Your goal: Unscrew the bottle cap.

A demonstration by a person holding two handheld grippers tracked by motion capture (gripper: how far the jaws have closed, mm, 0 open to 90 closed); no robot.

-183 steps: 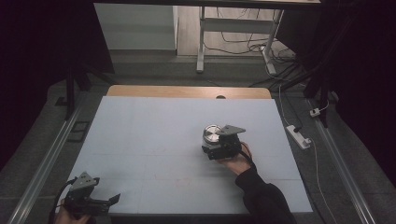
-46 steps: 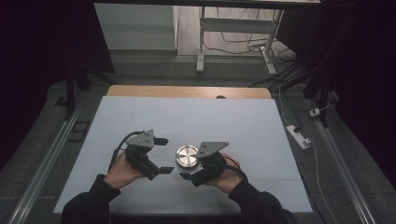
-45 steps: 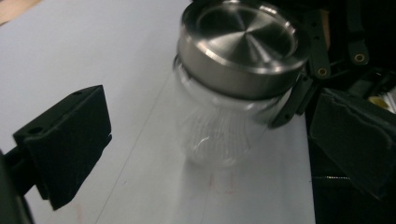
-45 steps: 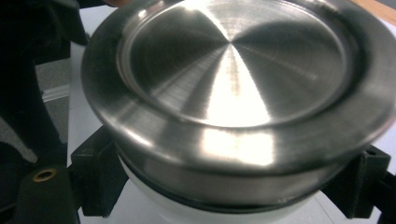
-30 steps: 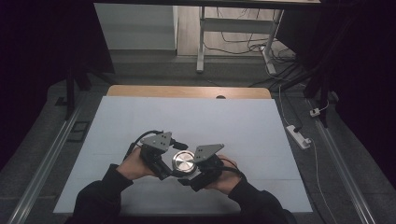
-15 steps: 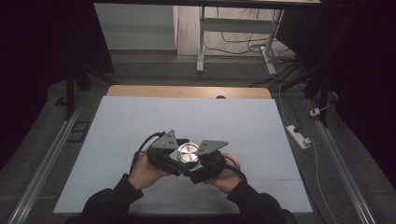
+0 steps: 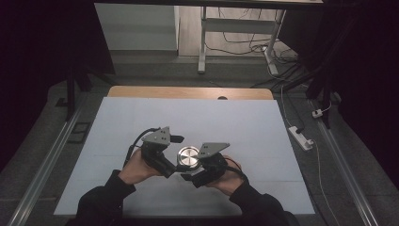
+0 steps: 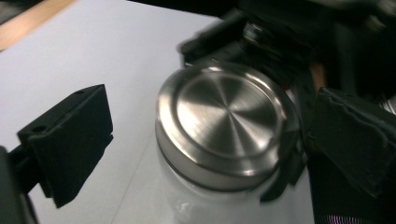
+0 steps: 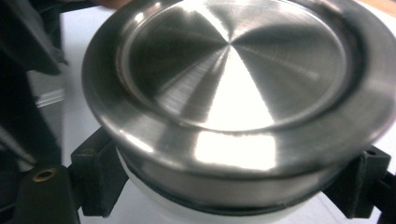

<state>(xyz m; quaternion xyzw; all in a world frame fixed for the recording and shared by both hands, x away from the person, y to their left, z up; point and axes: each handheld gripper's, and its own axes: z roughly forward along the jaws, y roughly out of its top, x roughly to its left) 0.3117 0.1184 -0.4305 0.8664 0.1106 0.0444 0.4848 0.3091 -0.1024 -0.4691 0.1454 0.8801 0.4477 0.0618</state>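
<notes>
Your left gripper [image 7: 175, 165] has just opened wide at the lid's [image 7: 188, 156] 9 o'clock, letting go, while your right gripper [image 7: 190, 175] clamps the jar [image 9: 224, 205] mid-table, so regrip to keep unscrewing.

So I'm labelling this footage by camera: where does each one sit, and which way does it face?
High view: above the near table edge, looking forward and down at the white table; both forearms, left gripper, right gripper.
Left gripper view: rides the left gripper, looking at the jar's steel lid; jaws open.
Right gripper view: rides the right gripper, which clamps the jar beneath the lid.
All share the lid.
</notes>
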